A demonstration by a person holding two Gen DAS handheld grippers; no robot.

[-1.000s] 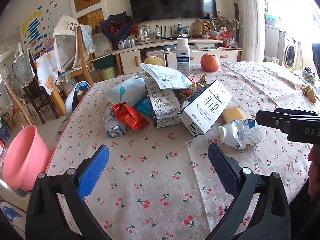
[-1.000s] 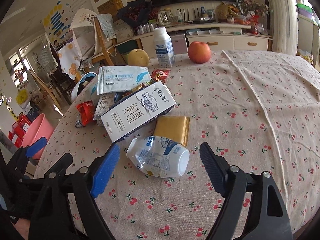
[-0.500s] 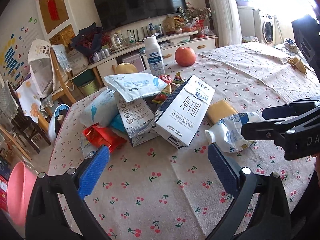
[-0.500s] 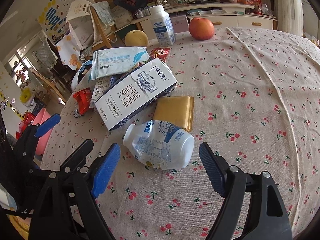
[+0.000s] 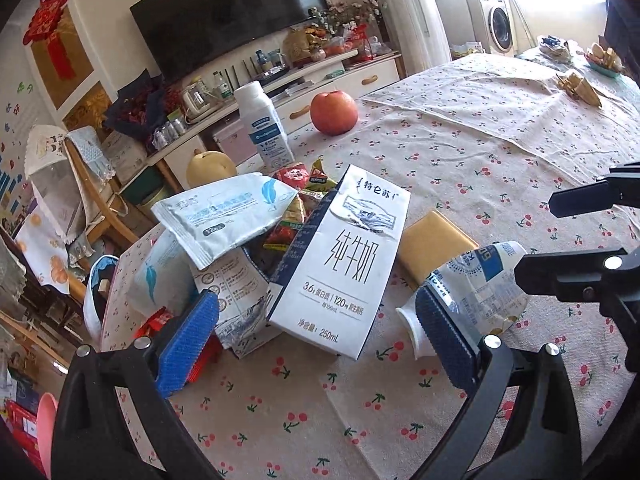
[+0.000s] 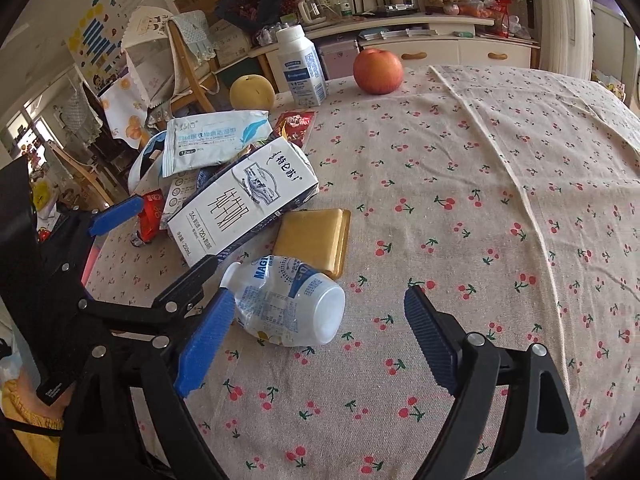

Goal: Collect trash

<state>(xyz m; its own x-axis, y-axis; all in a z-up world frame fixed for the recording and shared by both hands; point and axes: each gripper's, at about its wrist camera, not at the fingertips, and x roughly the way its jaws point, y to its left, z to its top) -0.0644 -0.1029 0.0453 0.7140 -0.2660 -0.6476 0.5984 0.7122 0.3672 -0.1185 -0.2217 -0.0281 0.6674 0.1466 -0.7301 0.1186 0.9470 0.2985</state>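
Fingers of our right gripper [image 6: 316, 328] are opening around the crushed plastic bottle [image 6: 286, 302], pads clear of it; it lies on its side on the tabletop [image 6: 480, 200]. Just beyond it sits a yellow flat box [image 6: 314, 236]. Our left gripper [image 5: 316, 336] stands spread before the milk carton [image 5: 344, 256], touching nothing. Far off stand an apple [image 6: 378, 71] and white bottle [image 6: 302, 68].

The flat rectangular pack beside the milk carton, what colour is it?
The flat pack is plain golden yellow, clearest in the right wrist view.
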